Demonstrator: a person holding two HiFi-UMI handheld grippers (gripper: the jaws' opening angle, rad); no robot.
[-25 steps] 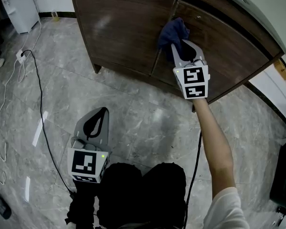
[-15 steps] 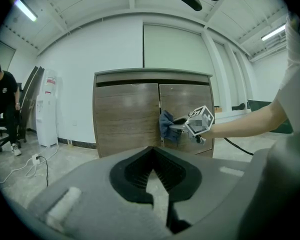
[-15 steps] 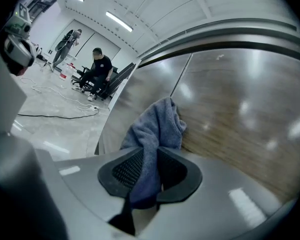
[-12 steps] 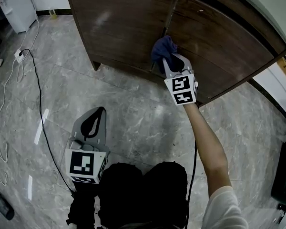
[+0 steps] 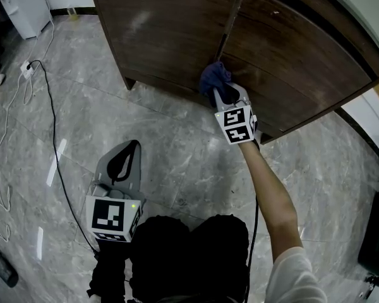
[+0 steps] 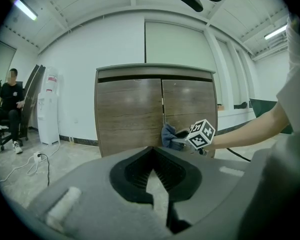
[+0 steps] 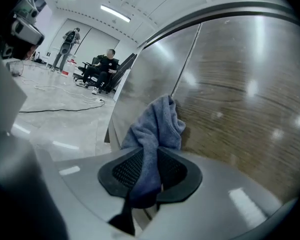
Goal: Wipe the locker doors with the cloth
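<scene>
Right gripper (image 5: pixel 218 91) has its jaws clamped on the blue cloth (image 5: pixel 213 76), pressed against the locker doors (image 5: pixel 170 30) at the middle seam (low down), center frame; left gripper (image 5: pixel 136 146) lower left, jaws closed, empty

A large, sparsely furnished office or lab hall is shown. A pale marble-patterned floor (image 5: pixel 177 150) is laid throughout, and white walls and long ceiling strip lights (image 7: pixel 115 13) are seen. A white water dispenser (image 6: pixel 48 111) is stood left of a wooden locker (image 6: pixel 130 114). Loose cables (image 5: pixel 54 137) are trailed across the floor, and a person (image 6: pixel 9 109) is seated on a chair at the far left.
</scene>
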